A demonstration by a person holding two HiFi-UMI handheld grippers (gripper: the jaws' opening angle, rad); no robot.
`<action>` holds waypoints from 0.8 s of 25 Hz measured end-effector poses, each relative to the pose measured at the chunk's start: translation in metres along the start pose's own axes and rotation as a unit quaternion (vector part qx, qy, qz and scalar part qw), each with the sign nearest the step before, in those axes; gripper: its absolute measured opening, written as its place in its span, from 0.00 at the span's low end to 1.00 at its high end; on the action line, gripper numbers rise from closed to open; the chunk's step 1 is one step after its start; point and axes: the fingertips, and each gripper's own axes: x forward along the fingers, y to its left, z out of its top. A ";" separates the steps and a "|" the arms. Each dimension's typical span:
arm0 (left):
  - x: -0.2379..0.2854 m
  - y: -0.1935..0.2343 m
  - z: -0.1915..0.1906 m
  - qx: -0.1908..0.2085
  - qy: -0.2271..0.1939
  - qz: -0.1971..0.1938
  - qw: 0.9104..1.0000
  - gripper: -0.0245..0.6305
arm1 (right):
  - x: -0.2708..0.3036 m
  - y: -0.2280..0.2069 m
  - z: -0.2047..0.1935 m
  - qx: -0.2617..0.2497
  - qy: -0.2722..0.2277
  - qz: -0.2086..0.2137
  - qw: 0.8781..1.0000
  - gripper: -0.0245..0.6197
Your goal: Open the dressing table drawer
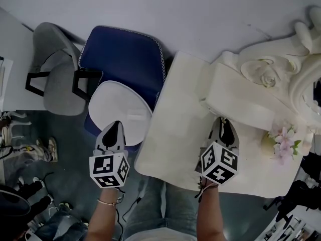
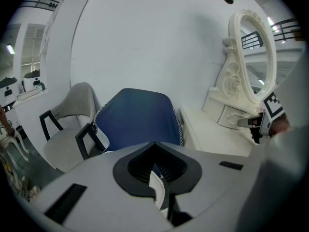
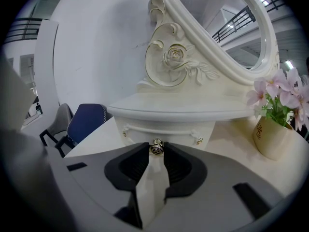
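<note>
The cream dressing table (image 1: 168, 139) carries a small drawer unit (image 1: 241, 94) under the carved mirror frame. In the right gripper view the drawer front (image 3: 164, 129) faces me, with a small gold knob (image 3: 155, 147) at its middle. My right gripper (image 3: 155, 150) is shut on that knob, which sits pinched between the jaw tips. In the head view the right gripper (image 1: 224, 121) reaches the drawer's front. My left gripper (image 1: 116, 126) hangs off the table's left side above a chair seat. Its jaws meet at the tips with nothing in them (image 2: 154, 146).
A blue chair (image 1: 125, 59) with a white seat (image 1: 120, 107) stands left of the table, a grey chair (image 1: 57, 74) beyond it. A pot of pink flowers (image 3: 273, 129) stands on the table right of the drawer. The oval mirror (image 3: 222, 23) rises behind.
</note>
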 end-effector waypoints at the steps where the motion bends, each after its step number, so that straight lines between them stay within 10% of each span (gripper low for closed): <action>1: -0.001 0.000 0.000 0.000 0.000 0.000 1.000 0.07 | -0.001 0.000 0.000 0.000 0.000 0.000 1.000 0.20; 20: -0.010 -0.006 -0.004 0.001 -0.003 -0.002 1.000 0.07 | -0.011 0.000 -0.008 0.005 0.003 0.005 1.000 0.20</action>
